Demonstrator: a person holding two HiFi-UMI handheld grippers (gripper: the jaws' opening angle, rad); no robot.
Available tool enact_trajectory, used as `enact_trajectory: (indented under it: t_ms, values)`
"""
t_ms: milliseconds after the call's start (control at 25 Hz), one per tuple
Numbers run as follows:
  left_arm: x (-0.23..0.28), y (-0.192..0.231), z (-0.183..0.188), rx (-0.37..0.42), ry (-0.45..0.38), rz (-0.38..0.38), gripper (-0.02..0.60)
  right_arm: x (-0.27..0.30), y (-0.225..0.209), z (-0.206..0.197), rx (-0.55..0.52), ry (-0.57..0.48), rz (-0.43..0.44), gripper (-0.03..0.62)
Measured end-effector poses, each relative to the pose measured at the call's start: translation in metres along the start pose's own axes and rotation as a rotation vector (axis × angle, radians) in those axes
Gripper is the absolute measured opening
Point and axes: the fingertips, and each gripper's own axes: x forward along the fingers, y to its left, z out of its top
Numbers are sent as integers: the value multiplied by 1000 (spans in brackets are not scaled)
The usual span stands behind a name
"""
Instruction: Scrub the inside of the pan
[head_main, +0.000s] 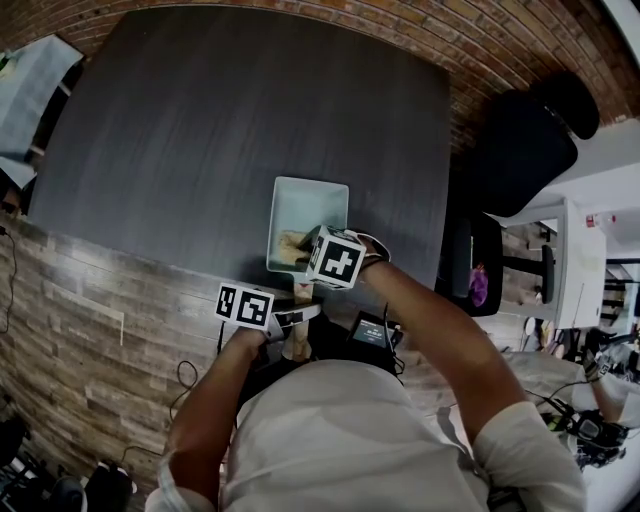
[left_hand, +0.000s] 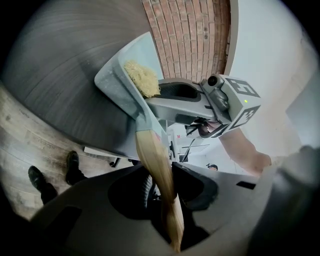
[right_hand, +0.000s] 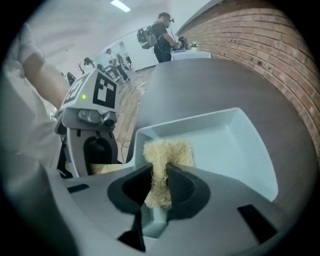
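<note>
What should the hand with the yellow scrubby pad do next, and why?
Probably sweep the scrub pad away across the pan floor. The right gripper is shut on the pad at the pan's near end, with most of the floor ahead of it bare. The left gripper clamps the wooden handle, so the pan should hold against the stroke.

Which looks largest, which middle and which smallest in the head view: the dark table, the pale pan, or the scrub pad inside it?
1. dark table, by far the largest.
2. pale pan.
3. scrub pad, only partly visible, yet clearly the smallest.
</note>
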Motion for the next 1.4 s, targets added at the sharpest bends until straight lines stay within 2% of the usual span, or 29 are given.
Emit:
enact_trajectory:
  t_ms: [120, 240, 480, 640, 720, 800, 960, 1080, 1200, 1400]
  values:
    - [0, 2, -1, 3, 0, 8, 123, -5, 1, 0, 74, -38, 41, 84]
    - [0, 3, -1, 2, -2, 15, 123, -12, 4, -1, 101, -54, 86, 83]
    - [-1, 4, -2, 0, -6, 25, 123, -21, 27, -4, 87, -58, 208, 81]
    - [-1, 3, -1, -5, -17, 20, 123, -30, 28, -2, 64, -95, 204, 81]
    - [-1, 2, 0, -10, -19, 17, 123, -38, 16, 3, 49, -129, 138, 81]
    - [-1, 1, -1, -9, -20, 17, 123, -46, -4, 6, 11, -138, 21, 81]
    - [-1, 1, 0, -8, -24, 19, 123, -62, -53, -3, -162, -20, -285, 81]
    - [0, 1, 0, -9, -26, 19, 123, -71, -81, -7, -243, 39, -434, 81]
    - [0, 1, 0, -11, -29, 20, 123, -75, -98, -10, -289, 87, -507, 81]
    - [0, 1, 1, -13, -46, 21, 121, -67, -115, -16, -373, 180, -534, 78]
